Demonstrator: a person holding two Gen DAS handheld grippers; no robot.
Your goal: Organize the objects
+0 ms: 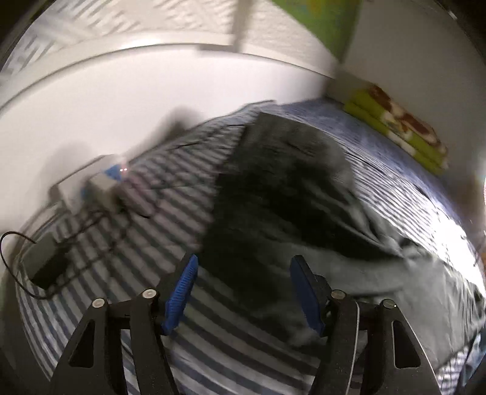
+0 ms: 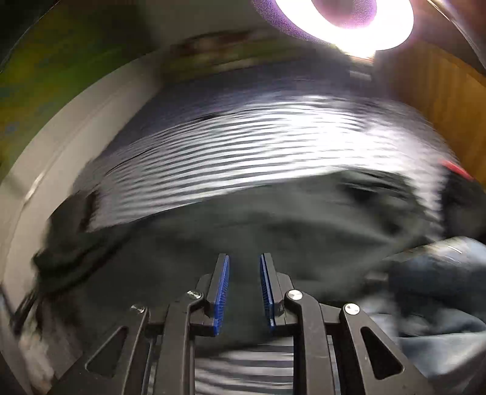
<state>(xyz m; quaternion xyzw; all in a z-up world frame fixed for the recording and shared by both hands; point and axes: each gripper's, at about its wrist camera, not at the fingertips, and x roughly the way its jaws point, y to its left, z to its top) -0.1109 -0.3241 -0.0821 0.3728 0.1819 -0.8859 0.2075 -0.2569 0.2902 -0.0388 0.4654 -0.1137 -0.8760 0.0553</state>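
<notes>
A dark grey garment point(image 1: 273, 188) lies spread on a bed with a blue-and-white striped sheet point(image 1: 145, 243); both views are blurred by motion. My left gripper point(image 1: 243, 267) hangs above the garment's near edge, its blue pads wide apart with nothing between them. In the right wrist view the same dark garment point(image 2: 243, 224) fills the middle of the frame. My right gripper point(image 2: 243, 267) is over it, jaws a narrow gap apart, and nothing is visibly pinched between the pads.
A black power adapter point(image 1: 45, 264) with its cable and a white-and-blue box point(image 1: 100, 182) lie on the bed's left by the white wall. A folded green blanket point(image 1: 398, 127) sits at the far end. A bluish cloth point(image 2: 440, 279) is at right, a bright lamp point(image 2: 349, 18) above.
</notes>
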